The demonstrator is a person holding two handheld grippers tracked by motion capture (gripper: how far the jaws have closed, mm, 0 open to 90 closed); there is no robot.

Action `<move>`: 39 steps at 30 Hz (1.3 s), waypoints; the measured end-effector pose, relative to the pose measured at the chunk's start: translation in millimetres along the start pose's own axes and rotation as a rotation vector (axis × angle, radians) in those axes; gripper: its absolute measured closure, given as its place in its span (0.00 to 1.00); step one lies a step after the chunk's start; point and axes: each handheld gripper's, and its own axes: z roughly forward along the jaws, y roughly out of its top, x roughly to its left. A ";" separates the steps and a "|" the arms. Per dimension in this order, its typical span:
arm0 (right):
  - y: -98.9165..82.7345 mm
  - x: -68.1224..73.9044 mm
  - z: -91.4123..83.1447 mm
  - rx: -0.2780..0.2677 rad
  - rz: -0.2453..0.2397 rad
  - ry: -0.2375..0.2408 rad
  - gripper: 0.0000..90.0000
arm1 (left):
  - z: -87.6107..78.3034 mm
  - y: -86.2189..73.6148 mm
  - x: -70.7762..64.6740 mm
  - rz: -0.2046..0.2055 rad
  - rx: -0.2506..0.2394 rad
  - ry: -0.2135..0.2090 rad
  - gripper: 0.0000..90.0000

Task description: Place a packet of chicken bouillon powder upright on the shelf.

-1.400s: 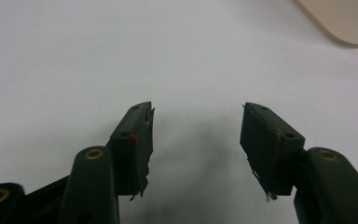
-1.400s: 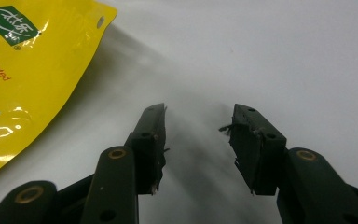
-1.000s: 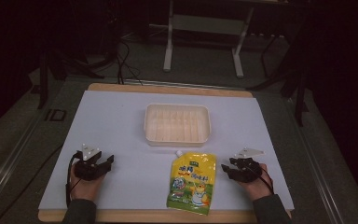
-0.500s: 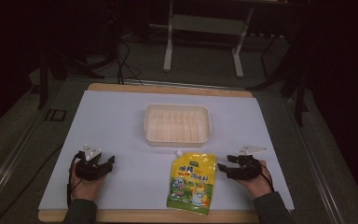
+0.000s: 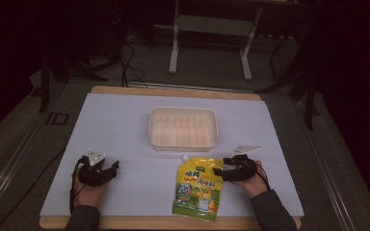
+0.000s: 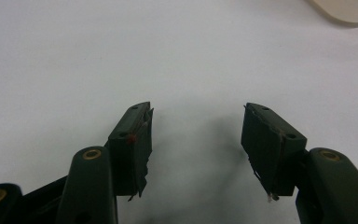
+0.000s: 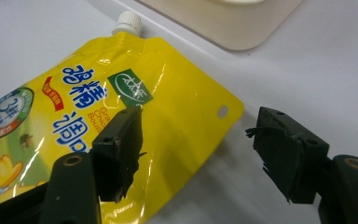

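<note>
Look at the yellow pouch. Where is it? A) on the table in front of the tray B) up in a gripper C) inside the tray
A: the pouch lies flat on the table, just outside the tray, on the person's side of it.

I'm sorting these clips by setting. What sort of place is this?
Probably a lab or recording workspace, not a home kitchen: a table with a plain white cover, dark surroundings with cables on the floor, and a metal stand behind. On it lie a yellow pouch and a tray.
</note>
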 end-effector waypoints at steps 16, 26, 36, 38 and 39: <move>4.5 11.9 19.0 0.090 -0.049 0.135 0.94 | 0.3 0.2 -0.7 0.006 0.007 0.002 0.47; 12.2 12.5 8.2 0.025 -0.034 0.133 1.00 | 0.4 0.3 -0.7 0.005 0.008 0.003 0.47; 44.1 7.5 -32.1 -0.108 -0.051 0.074 1.00 | 0.2 0.3 -0.7 0.004 0.009 0.003 0.47; 50.3 6.0 -44.9 -0.140 -0.057 0.058 1.00 | 0.2 0.3 -0.7 0.004 0.009 0.003 0.47; 51.5 5.8 -47.6 -0.147 -0.056 0.054 1.00 | 0.2 0.3 -0.7 0.004 0.009 0.003 0.47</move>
